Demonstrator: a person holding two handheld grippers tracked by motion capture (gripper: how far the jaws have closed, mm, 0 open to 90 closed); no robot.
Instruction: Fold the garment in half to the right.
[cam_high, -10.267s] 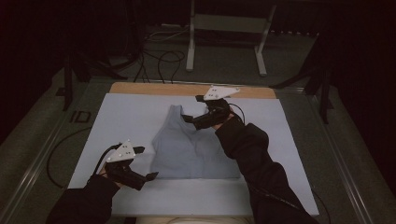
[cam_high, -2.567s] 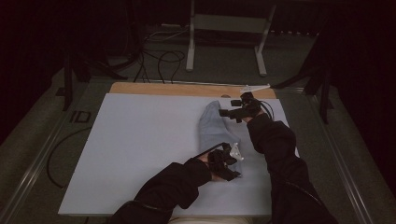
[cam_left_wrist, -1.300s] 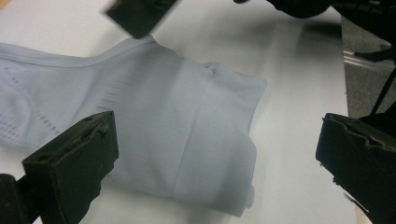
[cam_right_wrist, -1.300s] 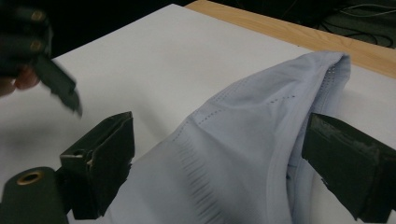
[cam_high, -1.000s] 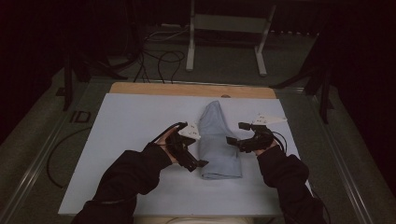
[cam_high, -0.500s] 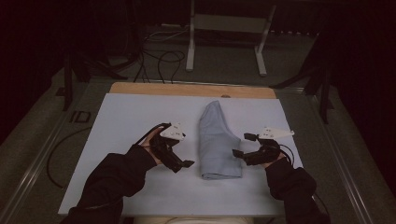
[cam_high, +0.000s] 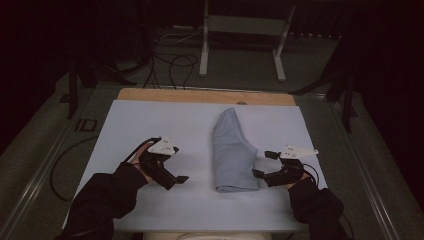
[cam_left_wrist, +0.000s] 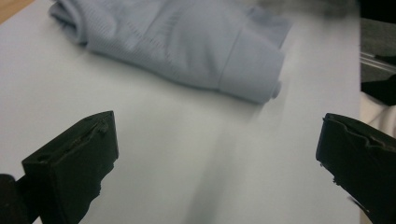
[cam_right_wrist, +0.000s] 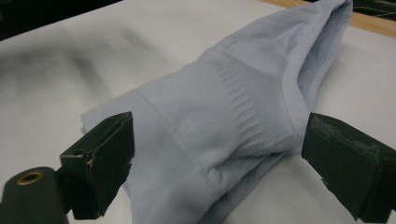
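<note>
On the left, the left gripper (cam_high: 170, 175) sits low over the pale sheet (cam_high: 150, 120) covering the table, its jaws spread wide with nothing between them. It is well clear of the cloth, angled in toward it. From its own view the two black jaws frame bare sheet, with the folded garment (cam_left_wrist: 187, 51) lying beyond them. My guess is it is parked there out of the way, ready for another fold.

In the middle lies the garment (cam_high: 231, 150), a light blue knitted piece folded into a long narrow strip. Its long axis runs away from the person toward the wooden edge (cam_high: 200, 96) at the far side of the table. The narrower, rounded end points away; the wider, squared end faces the person.

On the right, the right gripper (cam_high: 264, 165) is just beside the near right edge of the strip, jaws wide apart and holding nothing. In its own view the garment (cam_right_wrist: 224, 121) lies between and beyond the open jaws, a ribbed band across the fold. It looks placed to take that edge, though I cannot tell whether a jaw touches the cloth.
</note>
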